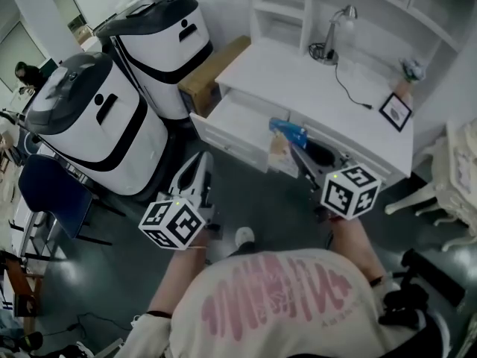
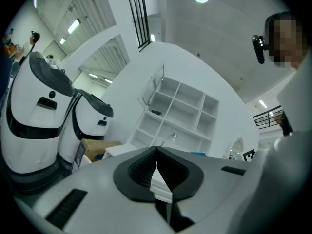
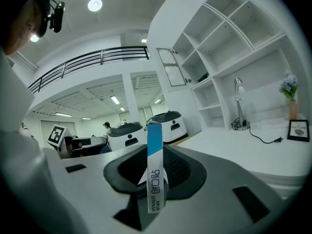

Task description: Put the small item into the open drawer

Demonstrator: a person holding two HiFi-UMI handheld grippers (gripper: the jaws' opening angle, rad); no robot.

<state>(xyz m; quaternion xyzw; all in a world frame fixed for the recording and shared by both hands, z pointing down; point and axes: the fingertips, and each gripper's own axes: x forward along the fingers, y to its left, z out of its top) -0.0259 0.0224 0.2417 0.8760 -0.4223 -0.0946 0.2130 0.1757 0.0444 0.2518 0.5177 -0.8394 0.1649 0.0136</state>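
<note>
Box [image 3: 154, 152], one, clamped in right claw [image 1: 298, 152]; one drawer [image 1: 226, 143] open.

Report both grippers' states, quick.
Left gripper: shut, empty.
Right gripper: shut on the blue-and-white box.
</note>
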